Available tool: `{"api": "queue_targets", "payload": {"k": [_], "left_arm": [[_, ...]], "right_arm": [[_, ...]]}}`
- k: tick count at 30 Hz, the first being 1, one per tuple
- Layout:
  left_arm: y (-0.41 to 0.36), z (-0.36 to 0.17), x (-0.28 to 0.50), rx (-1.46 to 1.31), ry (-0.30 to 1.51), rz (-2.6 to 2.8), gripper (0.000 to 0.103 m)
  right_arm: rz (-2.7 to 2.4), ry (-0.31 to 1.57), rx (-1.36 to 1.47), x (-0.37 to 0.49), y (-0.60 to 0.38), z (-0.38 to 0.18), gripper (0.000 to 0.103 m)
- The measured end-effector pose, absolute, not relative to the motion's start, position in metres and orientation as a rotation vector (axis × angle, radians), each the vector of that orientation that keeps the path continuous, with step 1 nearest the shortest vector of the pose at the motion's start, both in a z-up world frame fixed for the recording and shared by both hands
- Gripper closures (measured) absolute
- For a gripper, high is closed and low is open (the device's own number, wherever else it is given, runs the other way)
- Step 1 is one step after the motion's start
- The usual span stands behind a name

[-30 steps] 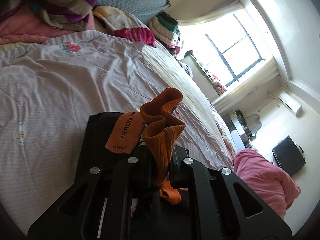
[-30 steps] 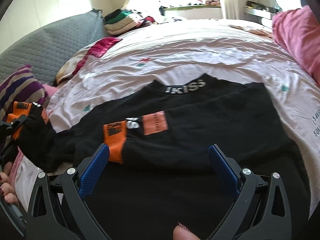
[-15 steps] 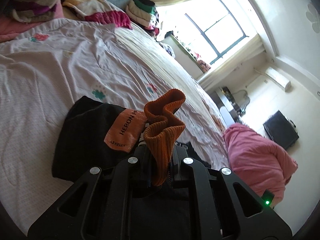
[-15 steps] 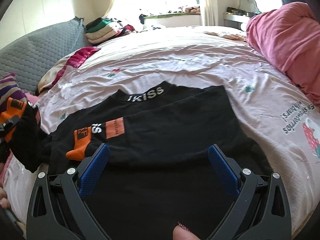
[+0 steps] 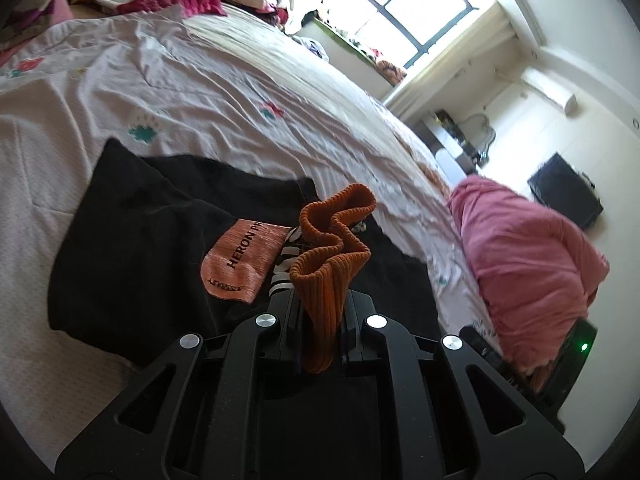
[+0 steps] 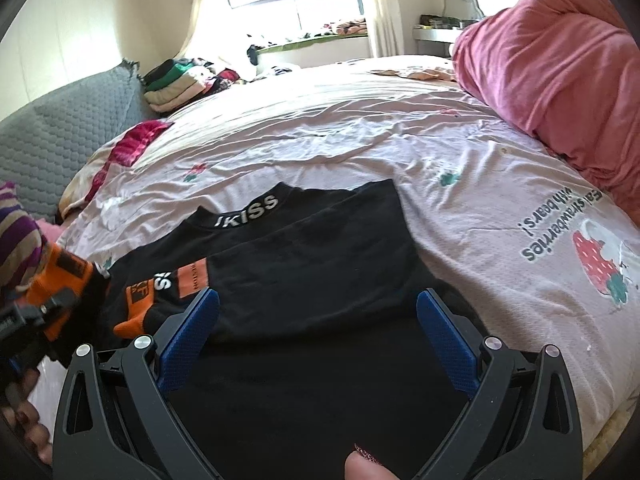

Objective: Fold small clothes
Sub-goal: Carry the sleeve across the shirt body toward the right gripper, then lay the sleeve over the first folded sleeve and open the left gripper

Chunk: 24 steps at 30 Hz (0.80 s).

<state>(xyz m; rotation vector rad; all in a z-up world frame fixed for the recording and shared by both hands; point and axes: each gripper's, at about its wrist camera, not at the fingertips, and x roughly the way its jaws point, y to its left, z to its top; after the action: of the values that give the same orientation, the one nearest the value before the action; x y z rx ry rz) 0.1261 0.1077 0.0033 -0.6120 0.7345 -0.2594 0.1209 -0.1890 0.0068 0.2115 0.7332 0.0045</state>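
A black top point(image 6: 304, 256) with orange patches and a lettered collar lies spread on the pale bedsheet point(image 6: 360, 140). My left gripper point(image 5: 320, 312) is shut on the orange ribbed cuff point(image 5: 332, 240) of its sleeve, holding the black sleeve point(image 5: 132, 240) lifted over the garment. In the right wrist view that gripper point(image 6: 24, 316) shows at the far left with the cuff in it. My right gripper point(image 6: 316, 328) hangs open just above the lower body of the top, blue pads point(image 6: 188, 336) wide apart with nothing between them.
A pink bundle of bedding point(image 6: 560, 72) lies at the right side of the bed. Folded clothes point(image 6: 180, 80) are stacked at the far end near a grey quilted headboard point(image 6: 60, 128). A striped blanket point(image 6: 16, 240) sits at the left.
My left gripper has swung with the orange cuff over the bed toward the top's body, rolling as it went. The right gripper has drawn back, so more of the top and sheet shows.
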Motion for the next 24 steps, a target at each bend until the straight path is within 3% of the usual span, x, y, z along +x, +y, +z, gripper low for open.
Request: {"api": "queue_targets", "payload": {"k": [9, 18, 20, 24], "left_arm": [[0.073, -0.013, 0.132, -0.512, 0.850, -0.319, 0.088], [0.077, 0.007, 0.125, -0.497, 0.803, -0.352, 0.053], [0.085, 0.011, 0.125, -0.487, 0.789, -0.315, 0.039], [0.103, 0.015, 0.127, -0.455, 0.783, -0.206, 0.026]], "right_arm": [[0.000, 0.735, 0.241, 0.119, -0.200, 0.007, 0.005], [0.077, 0.803, 0.212, 0.123, -0.182, -0.005, 0.005], [0.115, 0.828, 0.193, 0.123, -0.169, -0.010, 0.005], [0.265, 0.910, 0.217, 0.124, -0.136, -0.026, 0.005]]}}
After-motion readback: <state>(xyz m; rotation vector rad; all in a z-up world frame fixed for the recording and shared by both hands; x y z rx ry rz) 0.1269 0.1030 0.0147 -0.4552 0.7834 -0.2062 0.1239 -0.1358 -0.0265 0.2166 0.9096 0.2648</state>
